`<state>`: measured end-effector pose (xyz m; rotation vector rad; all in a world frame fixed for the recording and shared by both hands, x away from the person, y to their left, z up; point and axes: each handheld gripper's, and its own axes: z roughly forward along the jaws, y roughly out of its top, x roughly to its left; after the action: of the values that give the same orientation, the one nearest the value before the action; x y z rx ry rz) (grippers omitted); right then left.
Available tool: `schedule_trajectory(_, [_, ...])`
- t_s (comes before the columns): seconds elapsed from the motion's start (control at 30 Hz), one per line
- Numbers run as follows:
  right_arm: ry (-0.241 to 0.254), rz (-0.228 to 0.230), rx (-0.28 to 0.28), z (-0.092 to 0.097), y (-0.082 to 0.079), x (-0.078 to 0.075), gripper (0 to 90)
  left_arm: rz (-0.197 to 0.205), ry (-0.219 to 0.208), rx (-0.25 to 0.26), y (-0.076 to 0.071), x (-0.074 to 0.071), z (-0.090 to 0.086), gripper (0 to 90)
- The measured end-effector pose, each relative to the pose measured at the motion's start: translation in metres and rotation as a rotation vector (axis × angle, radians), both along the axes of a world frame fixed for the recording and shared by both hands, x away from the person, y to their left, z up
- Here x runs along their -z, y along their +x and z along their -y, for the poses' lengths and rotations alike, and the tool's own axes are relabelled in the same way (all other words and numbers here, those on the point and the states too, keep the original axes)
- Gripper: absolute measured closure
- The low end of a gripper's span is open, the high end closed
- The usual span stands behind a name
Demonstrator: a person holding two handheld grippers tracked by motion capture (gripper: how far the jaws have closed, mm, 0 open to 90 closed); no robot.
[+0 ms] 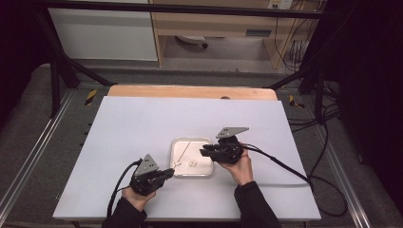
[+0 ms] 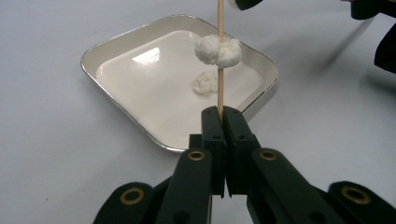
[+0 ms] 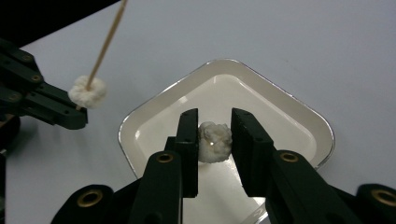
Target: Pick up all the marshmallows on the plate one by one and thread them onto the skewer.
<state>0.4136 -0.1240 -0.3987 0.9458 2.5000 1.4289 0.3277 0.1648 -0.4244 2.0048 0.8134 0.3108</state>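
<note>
A thin wooden skewer [image 2: 220, 88] stands upright in my left gripper [image 2: 223, 112], whose jaws are shut on its lower end. One white puffy lump [image 2: 218, 50] is threaded on it, just above the jaws. Below lies a shallow white tray [image 2: 107, 44] with another lump [image 2: 205, 83] resting in it. In the high view the left gripper [image 1: 172, 172] sits at the tray's [image 1: 209, 141] near left corner. My right gripper [image 1: 203, 152] hovers over the tray's right side. Its jaws [image 3: 215, 114] are shut on a white lump [image 3: 215, 141] above the tray [image 3: 299, 100].
The tray sits mid-table on a pale sheet [image 1: 142, 123], with bare surface all around it. A wooden strip [image 1: 190, 91] edges the far side. Cables [image 1: 285, 166] trail from both grippers toward the near and right edges.
</note>
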Motion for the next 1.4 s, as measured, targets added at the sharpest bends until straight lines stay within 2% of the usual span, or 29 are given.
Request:
schedule_trajectory(0.17, [0.067, -0.015, -0.002, 0.012, -0.009, -0.008, 73.2, 0.003, 0.0, 0.006, -0.001, 0.0, 0.001, 88.2])
schedule_trajectory(0.43, [0.127, -0.006, 0.001, 0.027, -0.019, -0.024, 73.3, 0.004, 0.003, 0.012, -0.001, 0.001, 0.002, 88.2])
schedule_trajectory(0.83, [0.209, 0.005, 0.019, 0.038, -0.02, -0.041, 73.5, 0.01, 0.003, 0.021, -0.002, 0.0, 0.003, 88.2])
schedule_trajectory(1.03, [0.254, 0.007, 0.009, 0.032, -0.015, -0.048, 73.5, 0.01, 0.001, 0.027, -0.003, 0.0, 0.004, 88.2])
schedule_trajectory(1.4, [0.29, -0.032, -0.027, 0.008, -0.003, -0.049, 73.7, 0.02, 0.003, 0.037, -0.004, 0.0, 0.005, 88.3])
